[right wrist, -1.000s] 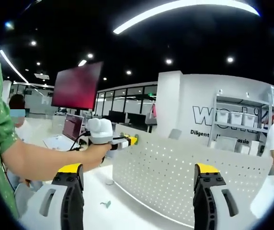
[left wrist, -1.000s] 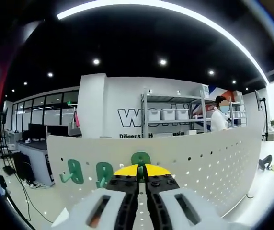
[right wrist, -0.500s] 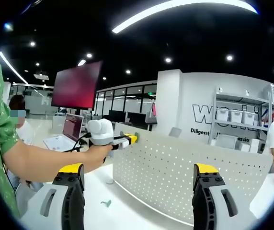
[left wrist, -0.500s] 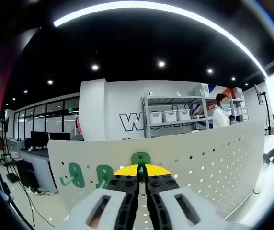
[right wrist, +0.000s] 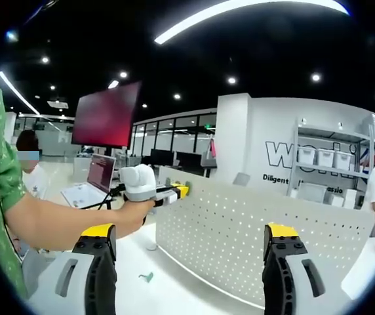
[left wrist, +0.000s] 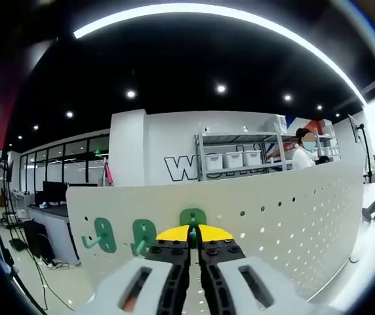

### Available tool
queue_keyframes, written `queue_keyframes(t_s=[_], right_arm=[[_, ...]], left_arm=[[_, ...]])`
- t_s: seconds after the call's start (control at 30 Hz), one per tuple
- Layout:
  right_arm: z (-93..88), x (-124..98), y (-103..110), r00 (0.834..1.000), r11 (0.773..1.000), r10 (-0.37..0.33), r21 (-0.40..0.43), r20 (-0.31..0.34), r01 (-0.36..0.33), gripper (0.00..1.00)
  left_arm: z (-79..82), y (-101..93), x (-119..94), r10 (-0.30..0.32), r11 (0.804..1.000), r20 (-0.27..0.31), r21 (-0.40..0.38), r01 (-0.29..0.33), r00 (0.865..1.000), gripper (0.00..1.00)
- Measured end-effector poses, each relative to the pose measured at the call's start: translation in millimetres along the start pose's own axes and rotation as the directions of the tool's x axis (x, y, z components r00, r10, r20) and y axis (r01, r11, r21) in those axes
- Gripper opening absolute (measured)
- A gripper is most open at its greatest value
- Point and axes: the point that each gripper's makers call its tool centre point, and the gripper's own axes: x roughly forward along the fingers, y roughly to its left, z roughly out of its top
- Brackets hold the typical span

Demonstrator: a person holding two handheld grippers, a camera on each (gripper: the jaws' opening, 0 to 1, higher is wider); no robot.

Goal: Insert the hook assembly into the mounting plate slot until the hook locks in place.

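hook assembly (left wrist: pixel 192 218), green, sits between the closed jaws of the left tool (left wrist: pixel 192 235), its rounded top plate showing just above the yellow jaw tips and pressed against the face of the white perforated mounting plate (left wrist: pixel 292 216). whether it is seated in a slot cannot be told. two more green hooks (left wrist: pixel 102 235) hang on the plate to one side of the held one, in a row, near each other but apart. the plate stands upright on a white bench (right wrist: pixel 174 289).

in the right gripper view the right tool (right wrist: pixel 187 239) has its jaws spread wide with nothing between them, facing the plate from off its face. the left tool (right wrist: pixel 172 191) shows there at the plate's upper edge, held in a hand (right wrist: pixel 135 211). a small green piece (right wrist: pixel 146 278) lies on the bench below that edge. beyond the plate: shelving with white bins (left wrist: pixel 233 159) and a laptop (right wrist: pixel 94 178).
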Motion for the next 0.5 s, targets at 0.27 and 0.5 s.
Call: queue_keyframes(t_s=[0.27, 0.5], right_arm=[[-1.5, 1.2, 1.5, 1.0, 1.0, 0.007, 0.002, -0.007, -0.007, 0.95], [-4.0, -0.1, -0.9, 1.0, 1.0, 0.0, 0.001, -0.015, 0.0, 0.95]], left_arm=[[-4.7, -0.7, 0.6, -0.003, 1.0, -0.01, 0.005, 0.003, 1.0, 0.03], [-7.7, -1.4, 1.3, -0.001, 1.0, -0.01, 0.002, 0.001, 1.0, 0.03]])
